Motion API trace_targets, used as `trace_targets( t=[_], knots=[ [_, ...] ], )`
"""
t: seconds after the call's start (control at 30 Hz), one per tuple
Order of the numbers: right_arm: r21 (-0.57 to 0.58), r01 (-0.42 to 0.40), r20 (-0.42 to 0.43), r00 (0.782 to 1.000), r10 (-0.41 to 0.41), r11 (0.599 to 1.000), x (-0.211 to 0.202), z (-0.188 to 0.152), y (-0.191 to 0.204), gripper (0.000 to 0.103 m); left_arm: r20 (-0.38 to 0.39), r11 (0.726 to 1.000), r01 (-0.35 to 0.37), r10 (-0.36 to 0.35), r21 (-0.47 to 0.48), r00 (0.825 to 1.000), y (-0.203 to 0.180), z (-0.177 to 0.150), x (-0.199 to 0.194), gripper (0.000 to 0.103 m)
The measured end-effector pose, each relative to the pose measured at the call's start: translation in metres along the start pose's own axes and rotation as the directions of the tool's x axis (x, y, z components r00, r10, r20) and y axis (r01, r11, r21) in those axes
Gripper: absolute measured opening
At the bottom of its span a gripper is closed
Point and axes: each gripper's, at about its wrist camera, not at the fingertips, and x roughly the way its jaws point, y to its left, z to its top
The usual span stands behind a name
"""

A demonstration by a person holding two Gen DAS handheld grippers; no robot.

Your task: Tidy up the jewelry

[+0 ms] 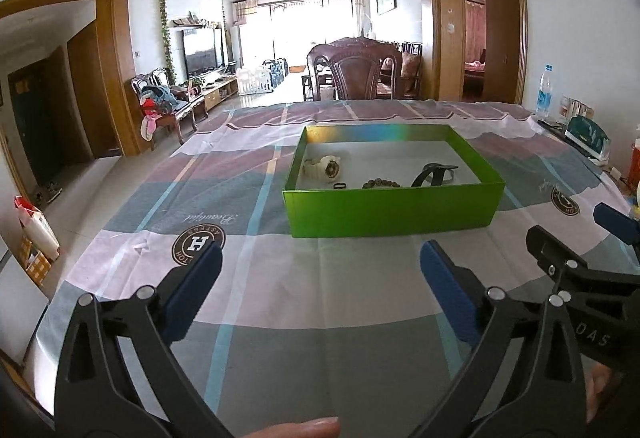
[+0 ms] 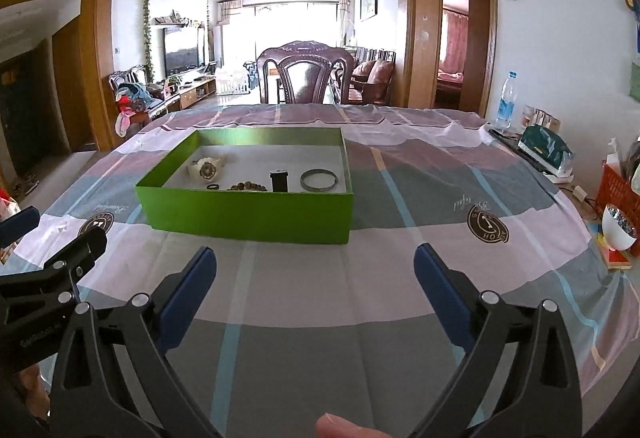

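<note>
Green box [image 2: 248, 212] sits on desk [image 2: 400, 278] under plaid cloth, beyond both claws. Inside box: white watch [image 2: 206, 168], small dark ring [image 2: 213, 186], bead bracelet [image 2: 248, 186], black watch [image 2: 279, 180], metal bangle [image 2: 319, 180]. Left claw [image 1: 320, 270] spread wide, holding nothing. Right claw [image 2: 316, 270] spread wide, holding nothing, just beside left claw. Wooden chair [image 2: 306, 74] behind desk.

An open green box [image 2: 248, 212] sits on the table, holding a white watch [image 2: 206, 168], small dark ring [image 2: 213, 186], bead bracelet [image 2: 248, 185], black watch [image 2: 279, 180] and silver bangle [image 2: 319, 180].
</note>
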Motion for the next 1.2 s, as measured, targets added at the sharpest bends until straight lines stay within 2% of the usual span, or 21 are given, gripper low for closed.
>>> trace_targets(
  t=[0.33,1.2],
  knots=[
    [0.005,0.014,-0.007,1.000,-0.014,1.000,0.0013,0.0008,-0.0016,0.097,-0.003,1.000,0.022,-0.022,0.005,1.000,-0.0010,-0.0013,-0.0005,0.099],
    [0.005,0.010,-0.020,1.000,-0.010,1.000,0.0066,-0.0027,0.0011,0.097,-0.022,1.000,0.021,-0.020,0.005,1.000,0.0010,-0.0012,0.0059,0.099]
  ],
)
